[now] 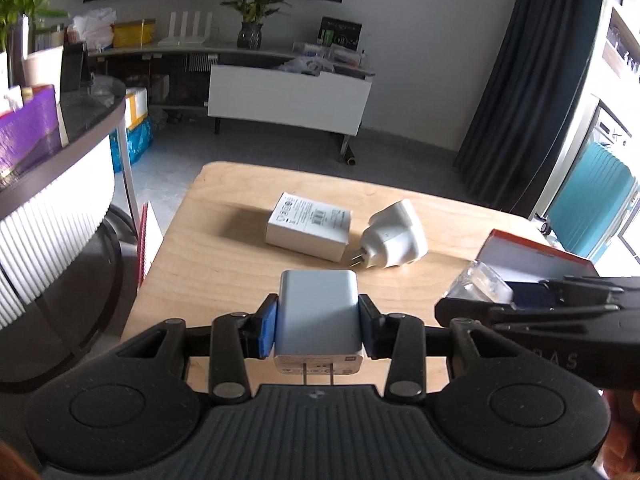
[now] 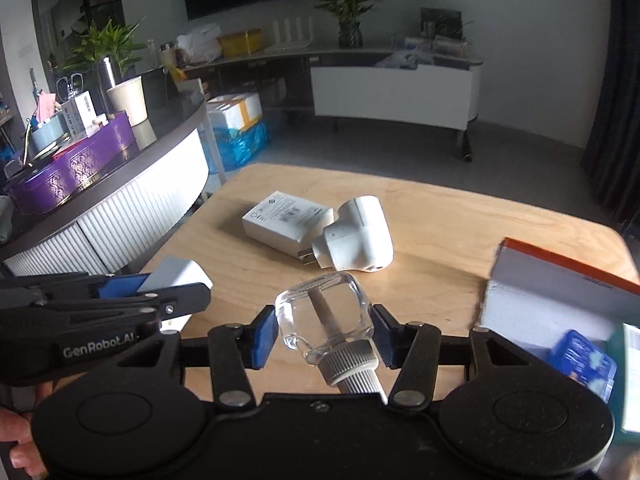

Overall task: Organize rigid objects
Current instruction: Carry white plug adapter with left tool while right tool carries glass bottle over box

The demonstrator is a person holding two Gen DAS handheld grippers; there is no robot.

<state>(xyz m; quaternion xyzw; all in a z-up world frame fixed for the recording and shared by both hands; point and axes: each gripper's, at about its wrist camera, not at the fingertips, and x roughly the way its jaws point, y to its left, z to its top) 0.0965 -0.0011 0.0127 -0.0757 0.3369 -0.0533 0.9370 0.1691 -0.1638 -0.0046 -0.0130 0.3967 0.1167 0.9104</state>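
Observation:
My left gripper (image 1: 318, 326) is shut on a pale blue-grey charger block (image 1: 318, 312) and holds it above the near part of the wooden table (image 1: 224, 276). My right gripper (image 2: 325, 330) is shut on a clear glass bottle (image 2: 324, 312) with a ribbed grey cap, just right of the left gripper. A flat white box (image 1: 308, 232) and a white plug adapter (image 1: 394, 238) lie side by side mid-table; both also show in the right wrist view, the box (image 2: 286, 222) and the adapter (image 2: 356, 240). An open orange-edged box (image 2: 560, 304) stands at the right.
The open box holds a blue packet (image 2: 582, 360). A curved white-fronted counter (image 2: 120, 208) with a purple tin (image 2: 68, 172) stands left of the table. A low white cabinet (image 1: 288, 98) is across the floor. A teal suitcase (image 1: 592, 204) stands right.

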